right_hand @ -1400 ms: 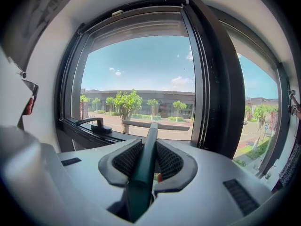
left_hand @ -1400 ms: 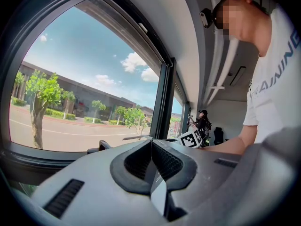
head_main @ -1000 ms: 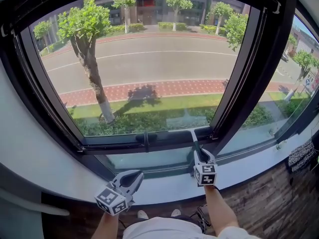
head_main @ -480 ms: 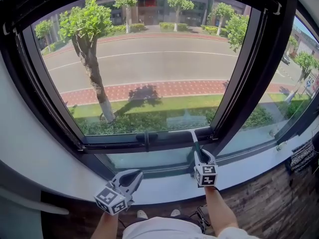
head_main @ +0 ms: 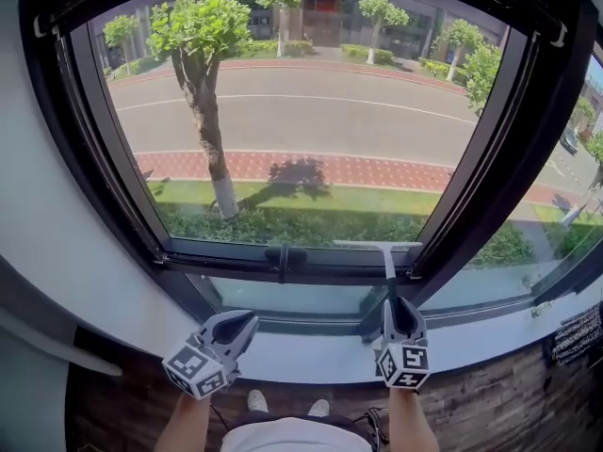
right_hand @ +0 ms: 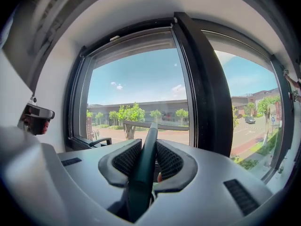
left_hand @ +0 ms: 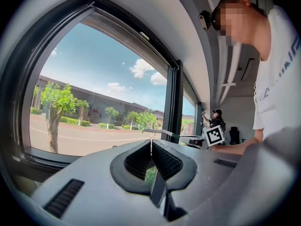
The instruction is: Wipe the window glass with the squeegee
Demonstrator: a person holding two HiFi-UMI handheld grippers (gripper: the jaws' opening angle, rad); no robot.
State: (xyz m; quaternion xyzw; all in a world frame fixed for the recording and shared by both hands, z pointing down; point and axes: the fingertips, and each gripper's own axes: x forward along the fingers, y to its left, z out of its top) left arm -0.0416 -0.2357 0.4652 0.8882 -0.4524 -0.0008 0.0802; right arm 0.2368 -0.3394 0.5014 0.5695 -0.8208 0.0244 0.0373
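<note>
Squeegee [head_main: 379, 245] blade now reads as a level bar; earlier it showed only end-on. It sits straight ahead of the right gripper [head_main: 397, 307], low on the window glass [head_main: 311, 130], just above the bottom frame. Right jaws clamped on its dark green handle. Left gripper [head_main: 243, 324] beside it, jaws closed on nothing, short of the glass.

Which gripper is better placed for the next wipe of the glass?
Right. The right gripper is shut on the dark green-handled squeegee, its blade at the lower edge of the clear window glass. The left gripper is shut, empty, down by the white sill.
</note>
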